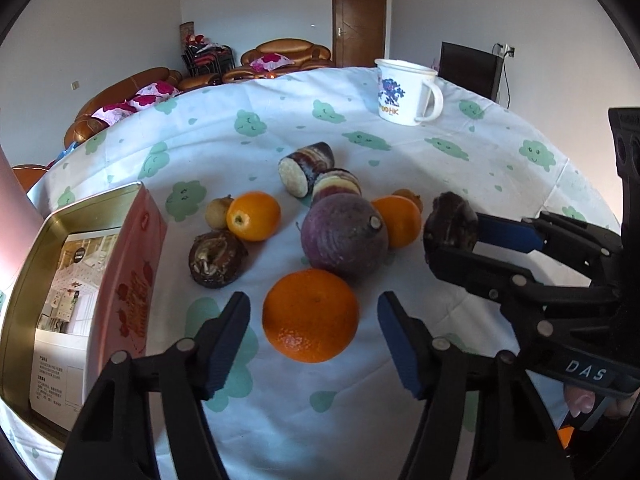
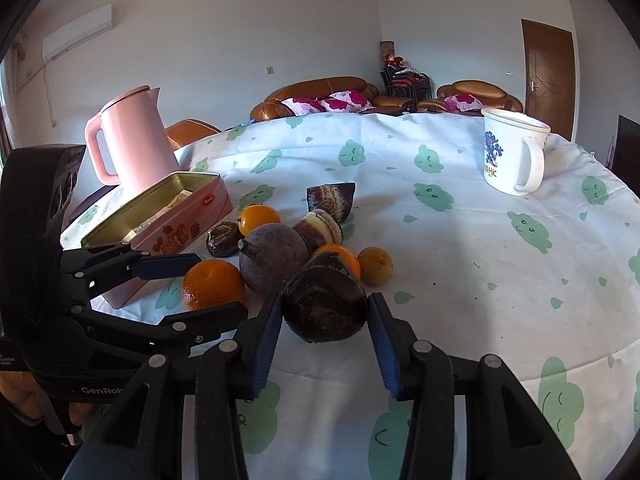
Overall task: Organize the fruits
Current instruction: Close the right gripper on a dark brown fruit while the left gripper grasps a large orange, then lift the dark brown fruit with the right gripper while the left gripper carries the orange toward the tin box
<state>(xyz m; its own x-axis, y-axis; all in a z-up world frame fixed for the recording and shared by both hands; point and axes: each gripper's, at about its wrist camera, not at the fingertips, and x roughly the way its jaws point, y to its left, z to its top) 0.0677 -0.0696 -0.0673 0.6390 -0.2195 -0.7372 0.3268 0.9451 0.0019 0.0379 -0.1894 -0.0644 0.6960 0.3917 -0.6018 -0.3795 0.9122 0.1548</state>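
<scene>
Living room, sofas behind; worktop (image 1: 400, 420) wearing cloud-print cloth. Fruit pile sitting beside open pink tin (image 1: 120, 280), likely destination. Left tongs (image 1: 314, 336) straddling front orange (image 1: 310, 314), pads not touching. Right tongs (image 2: 325, 312) gripping dark brown fruit (image 2: 324, 308).

Oranges (image 1: 310, 315), a purple round fruit (image 1: 345, 237) and dark brown pieces (image 1: 217, 259) lie clustered beside an open pink tin (image 1: 120, 280).

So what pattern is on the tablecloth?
The tablecloth is white with green smiling clouds and small green drops, clearest in the right wrist view.
</scene>
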